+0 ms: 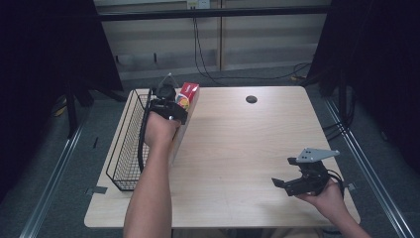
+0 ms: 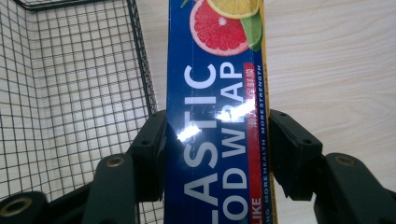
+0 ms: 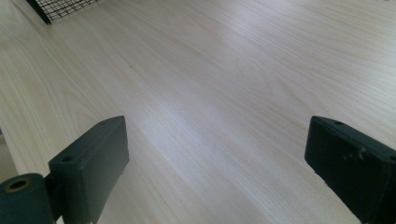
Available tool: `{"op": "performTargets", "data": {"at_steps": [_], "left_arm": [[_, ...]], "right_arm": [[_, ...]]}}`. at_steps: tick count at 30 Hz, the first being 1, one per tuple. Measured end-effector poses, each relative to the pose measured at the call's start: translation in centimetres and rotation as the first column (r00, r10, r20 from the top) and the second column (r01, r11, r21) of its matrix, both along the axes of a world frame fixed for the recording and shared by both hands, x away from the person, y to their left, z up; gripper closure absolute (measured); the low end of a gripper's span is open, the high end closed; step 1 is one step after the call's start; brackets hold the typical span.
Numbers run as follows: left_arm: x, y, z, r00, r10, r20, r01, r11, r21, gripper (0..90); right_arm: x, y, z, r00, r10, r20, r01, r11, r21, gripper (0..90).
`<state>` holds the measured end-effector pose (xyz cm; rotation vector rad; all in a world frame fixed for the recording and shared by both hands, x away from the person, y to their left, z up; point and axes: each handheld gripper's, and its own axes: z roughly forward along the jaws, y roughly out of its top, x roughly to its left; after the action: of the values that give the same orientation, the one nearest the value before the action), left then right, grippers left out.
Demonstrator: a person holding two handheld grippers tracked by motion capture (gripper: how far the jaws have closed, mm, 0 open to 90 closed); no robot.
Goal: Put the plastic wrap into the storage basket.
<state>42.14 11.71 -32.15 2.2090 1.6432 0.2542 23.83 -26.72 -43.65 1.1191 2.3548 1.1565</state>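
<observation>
The left gripper (image 1: 174, 105) holds a long box of plastic food wrap (image 2: 217, 116), blue with a picture of cut citrus fruit near its far end. In the left gripper view its two black fingers (image 2: 150, 149) press on both long sides of the box, so the grip is firm and closed on it. From the high view the box (image 1: 188, 95) is lifted at the left part of the table (image 1: 237, 148), just beside the black wire basket (image 1: 130, 144), with its red end pointing away from the person. I cannot tell if the lower end of the box still touches the table, because the forearm covers it.

The right gripper (image 1: 285, 182) rests low at the right near side of the table, well apart from the box. In the right gripper view its fingers (image 3: 91, 161) stand wide open with only bare wood between them.

I judge that the carrying step is in hand: the box is picked up and is on its way to the basket. The next move asks the left hand to bring the box over the basket rim, lower it inside along the length of the basket, and only then release the fingers. The box is long, so it may catch on the wire edge if it goes in crooked.
</observation>
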Motion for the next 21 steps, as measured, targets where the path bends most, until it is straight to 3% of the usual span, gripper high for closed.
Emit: {"op": "performTargets", "data": {"at_steps": [21], "left_arm": [[-0.4, 1.9, 0.7, 0.9982, 0.057, 0.018, -0.057, 0.9983, 0.008, 44.9]], "right_arm": [[0.0, 0.2, -0.1, 1.0000, 0.002, 0.007, -0.002, 0.9999, -0.012, 6.1]]}}
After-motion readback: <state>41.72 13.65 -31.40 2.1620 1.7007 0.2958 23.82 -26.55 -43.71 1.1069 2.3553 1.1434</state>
